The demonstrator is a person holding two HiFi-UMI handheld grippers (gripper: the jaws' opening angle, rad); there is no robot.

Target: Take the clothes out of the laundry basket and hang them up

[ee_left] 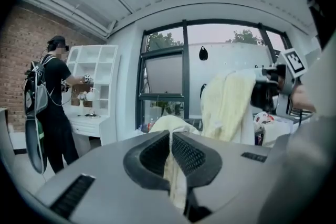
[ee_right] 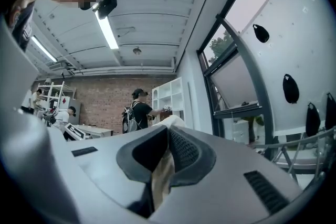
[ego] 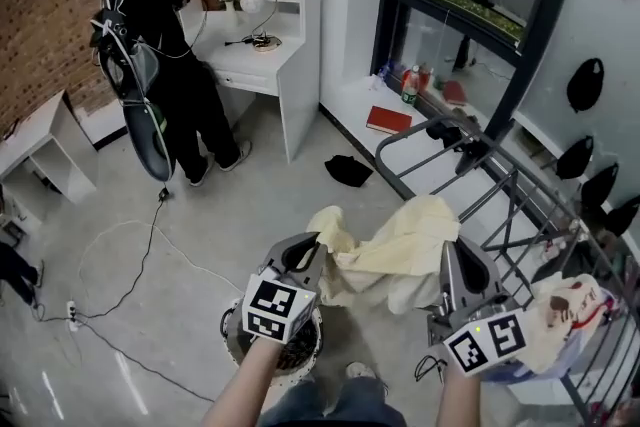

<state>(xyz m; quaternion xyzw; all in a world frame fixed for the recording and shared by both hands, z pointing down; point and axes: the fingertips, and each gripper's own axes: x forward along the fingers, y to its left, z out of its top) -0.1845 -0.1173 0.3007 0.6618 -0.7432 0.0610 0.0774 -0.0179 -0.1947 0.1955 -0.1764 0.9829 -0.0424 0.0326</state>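
A pale yellow garment (ego: pixel 395 250) hangs stretched between my two grippers above the floor. My left gripper (ego: pixel 312 250) is shut on one edge of it; in the left gripper view the yellow fabric (ee_left: pixel 170 170) is pinched between the pads. My right gripper (ego: pixel 455 260) is shut on the other edge, and the right gripper view shows fabric (ee_right: pixel 161 173) squeezed between its jaws. The dark round laundry basket (ego: pixel 300 352) stands on the floor below my left gripper, mostly hidden by it. The grey metal drying rack (ego: pixel 500 200) stands to the right.
A white patterned garment (ego: pixel 570 310) lies on the rack at the right. A person in black (ego: pixel 160 35) stands at a white desk and shelf unit. A red book (ego: pixel 388 120), a black item (ego: pixel 348 170) and floor cables (ego: pixel 130 285) lie around.
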